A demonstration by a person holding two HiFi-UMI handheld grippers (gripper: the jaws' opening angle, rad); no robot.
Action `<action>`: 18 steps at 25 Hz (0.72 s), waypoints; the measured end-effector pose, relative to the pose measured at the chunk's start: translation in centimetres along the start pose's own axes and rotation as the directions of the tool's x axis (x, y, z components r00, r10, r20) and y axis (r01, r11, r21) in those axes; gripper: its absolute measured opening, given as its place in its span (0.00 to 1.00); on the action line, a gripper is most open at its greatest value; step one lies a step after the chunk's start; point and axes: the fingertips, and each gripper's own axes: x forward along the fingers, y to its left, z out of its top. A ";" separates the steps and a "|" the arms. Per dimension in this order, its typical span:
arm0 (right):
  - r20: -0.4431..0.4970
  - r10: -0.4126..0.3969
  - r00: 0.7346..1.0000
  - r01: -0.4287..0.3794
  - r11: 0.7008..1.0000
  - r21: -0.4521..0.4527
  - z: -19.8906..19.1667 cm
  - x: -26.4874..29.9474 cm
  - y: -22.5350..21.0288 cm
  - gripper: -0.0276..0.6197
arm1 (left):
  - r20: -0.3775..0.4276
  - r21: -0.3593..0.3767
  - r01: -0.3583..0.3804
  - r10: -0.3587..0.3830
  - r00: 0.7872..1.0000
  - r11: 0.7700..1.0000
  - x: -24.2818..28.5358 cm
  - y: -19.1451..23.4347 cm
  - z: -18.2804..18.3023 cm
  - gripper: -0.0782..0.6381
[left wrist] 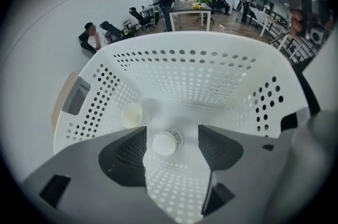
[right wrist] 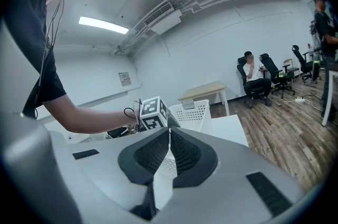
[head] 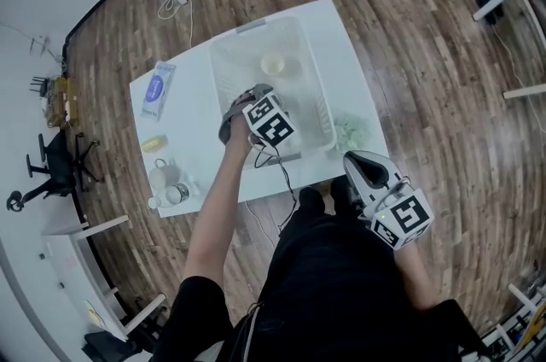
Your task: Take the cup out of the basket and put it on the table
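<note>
My left tongs (left wrist: 171, 148) point steeply down into the white perforated basket (left wrist: 185, 72), with the pads spread wide. A white cup (left wrist: 165, 143) sits on the basket floor between the pads, and neither pad touches it. A second, pale cup (left wrist: 131, 114) rests just beyond it, nearer the left wall in the left gripper view. In the head view the basket stands on the white counter (head: 192, 125), its long side running away from me. On the counter to its left are a blue packet (head: 158, 89), a small yellow item (head: 153, 143) and a few small jars (head: 166, 185). A green item (head: 350, 132) lies just beside the basket's near right corner. My right tongs (right wrist: 169, 136) are closed, pad against pad with nothing between them. I hold them roughly level off the counter's near edge, at my right side.
</note>
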 end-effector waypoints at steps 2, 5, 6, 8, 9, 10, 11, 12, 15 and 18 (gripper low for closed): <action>-0.002 -0.002 1.000 0.002 1.000 0.003 0.0 -0.2 -0.1 0.08 | -0.037 0.022 0.005 -0.004 0.999 1.000 0.9 0.1 -0.6 0.54; -0.006 -0.007 1.000 0.007 1.000 0.005 -0.1 -0.4 -0.4 0.08 | -0.077 0.060 0.002 0.002 0.997 0.998 2.1 0.2 -1.1 0.54; -0.007 -0.009 1.000 0.009 1.000 0.007 -0.2 -0.4 -0.5 0.08 | -0.092 0.077 -0.002 0.009 0.996 0.997 2.5 0.3 -1.2 0.54; -0.009 -0.015 1.000 0.015 1.000 0.010 -0.2 -0.5 -0.7 0.08 | -0.119 0.102 0.002 0.010 0.993 0.995 3.2 0.3 -1.5 0.54; -0.010 -0.017 1.000 0.017 1.000 0.011 -0.3 -0.5 -0.8 0.08 | -0.128 0.108 0.010 0.004 0.992 0.994 3.6 0.3 -1.6 0.54; -0.011 -0.018 1.000 0.018 1.000 0.011 -0.3 -0.6 -0.8 0.08 | -0.137 0.113 0.016 -0.001 0.991 0.994 4.0 0.2 -1.8 0.54; -0.012 -0.018 1.000 0.018 1.000 0.011 -0.3 -0.6 -0.9 0.08 | -0.149 0.117 0.020 -0.002 0.989 0.993 4.5 0.2 -2.0 0.54; -0.013 -0.018 1.000 0.019 1.000 0.010 -0.3 -0.6 -1.0 0.08 | -0.162 0.122 0.022 -0.002 0.987 0.992 4.9 0.3 -2.2 0.54; -0.018 -0.019 1.000 0.019 1.000 0.008 -0.3 -0.8 -1.1 0.08 | -0.189 0.127 0.029 -0.004 0.982 0.992 5.8 0.4 -2.9 0.53; -0.020 -0.018 1.000 0.018 1.000 0.007 -0.1 -1.0 -1.1 0.08 | -0.183 0.125 0.008 0.015 0.983 0.992 6.0 0.7 -2.8 0.49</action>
